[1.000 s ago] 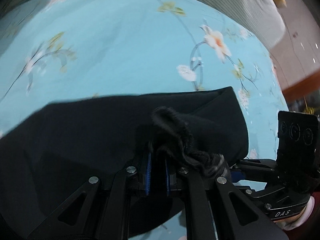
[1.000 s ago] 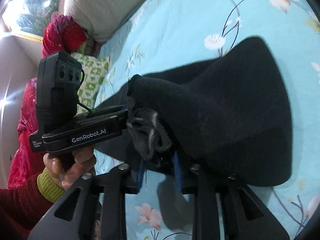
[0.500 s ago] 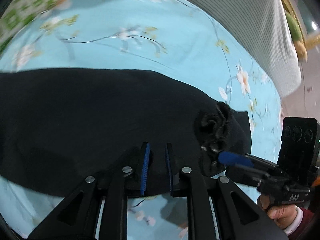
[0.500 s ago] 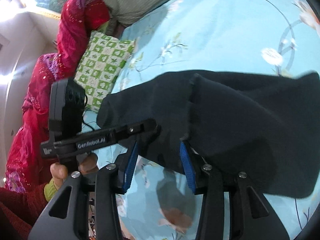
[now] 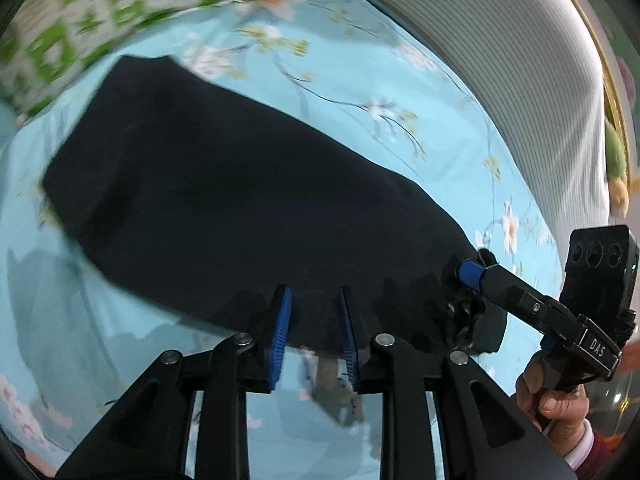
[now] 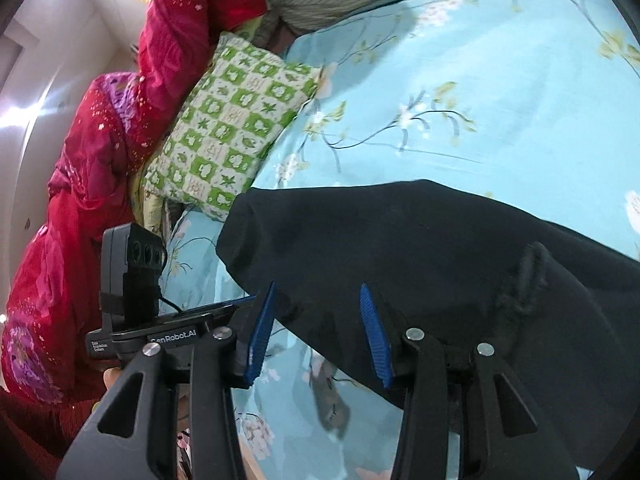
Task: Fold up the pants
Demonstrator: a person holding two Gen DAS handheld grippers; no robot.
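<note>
Left wrist: pants flat (bedsheet).

Bed covered in pale blue floral sheet. Black pants lay flat on it, just beyond the left tool. Green-and-white checked pillow rested farther off, past the pants' far end; red quilt piled beside that.

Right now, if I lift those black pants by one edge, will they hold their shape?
Probably not. The pants lie limp on the bedsheet, so they should droop. The bunched waistband suggests stretch. The fabric looks matte and fuzzy, so unlikely to slip.
</note>
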